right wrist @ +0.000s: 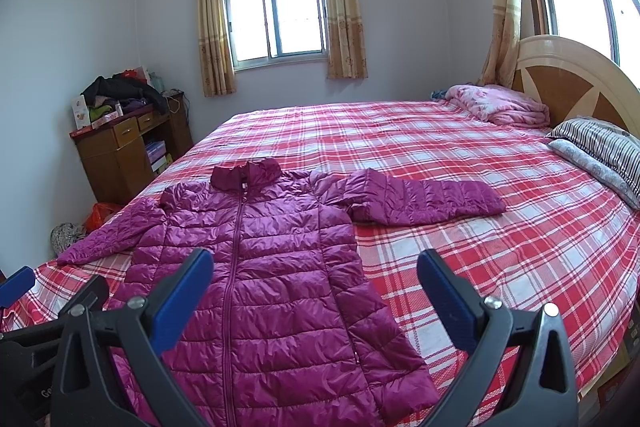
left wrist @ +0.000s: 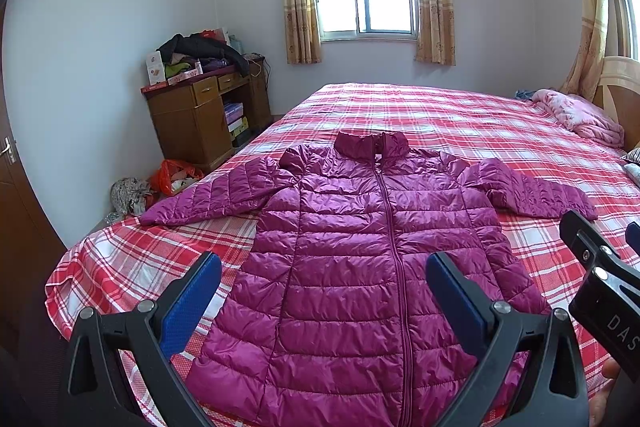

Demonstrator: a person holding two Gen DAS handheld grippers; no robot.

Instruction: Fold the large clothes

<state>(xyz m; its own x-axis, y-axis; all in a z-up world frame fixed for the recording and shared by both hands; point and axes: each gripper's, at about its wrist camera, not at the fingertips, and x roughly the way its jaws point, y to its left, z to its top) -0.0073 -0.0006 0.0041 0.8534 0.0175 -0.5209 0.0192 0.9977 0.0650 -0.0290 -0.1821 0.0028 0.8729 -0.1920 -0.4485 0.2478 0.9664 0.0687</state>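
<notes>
A magenta quilted puffer jacket lies flat and zipped on the red plaid bed, collar away from me, both sleeves spread out sideways. It also shows in the right wrist view. My left gripper is open and empty, held above the jacket's lower body. My right gripper is open and empty, above the jacket's right hem side. The right gripper also shows at the right edge of the left wrist view. The left gripper shows at the lower left of the right wrist view.
A pink folded blanket and striped pillows lie near the headboard. A wooden desk piled with clothes stands by the far left wall. Bags lie on the floor beside the bed.
</notes>
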